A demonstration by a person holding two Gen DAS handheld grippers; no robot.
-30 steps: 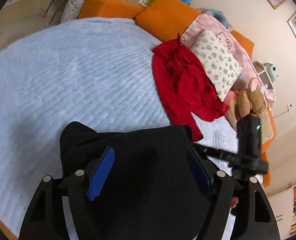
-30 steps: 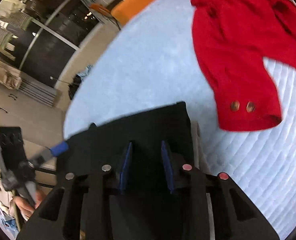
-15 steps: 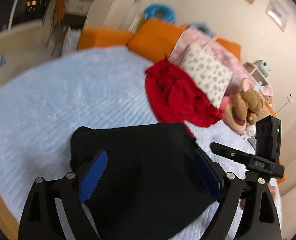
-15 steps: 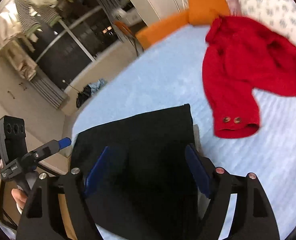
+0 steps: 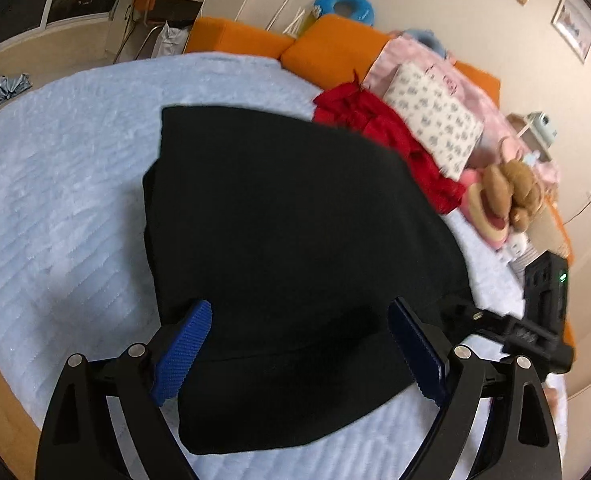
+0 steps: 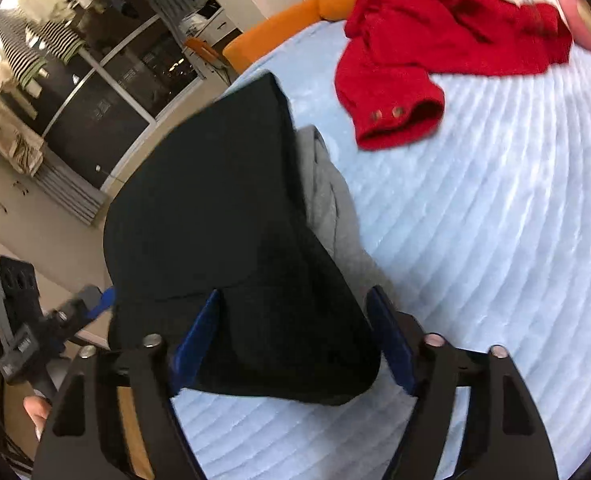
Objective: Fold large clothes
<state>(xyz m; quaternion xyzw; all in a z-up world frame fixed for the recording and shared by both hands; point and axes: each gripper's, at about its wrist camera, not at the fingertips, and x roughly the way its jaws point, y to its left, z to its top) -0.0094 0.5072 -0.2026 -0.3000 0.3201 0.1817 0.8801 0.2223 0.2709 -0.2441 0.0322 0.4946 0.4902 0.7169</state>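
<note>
A folded black garment (image 5: pixel 287 248) lies on the light blue quilted bed (image 5: pixel 55 168); it also shows in the right wrist view (image 6: pixel 215 216), with grey lining (image 6: pixel 327 200) showing along its right edge. My left gripper (image 5: pixel 295 344) is open, its blue pads either side of the garment's near edge, holding nothing. My right gripper (image 6: pixel 295 336) is open in the same way over the garment's near end. A red garment (image 6: pixel 435 48) lies spread beyond the black one, also seen in the left wrist view (image 5: pixel 383 136).
Orange cushions (image 5: pixel 327 44), a patterned pillow (image 5: pixel 435 120), a pink blanket (image 5: pixel 411 56) and a teddy bear (image 5: pixel 507 188) line the bed's far side. The bed's wooden edge (image 6: pixel 131 432) runs close under my right gripper. Floor and windows lie to the left.
My right gripper opened a second ago and stays open. Both grippers have drawn back toward the near edge, and the black garment now lies larger and flatter in both views.
</note>
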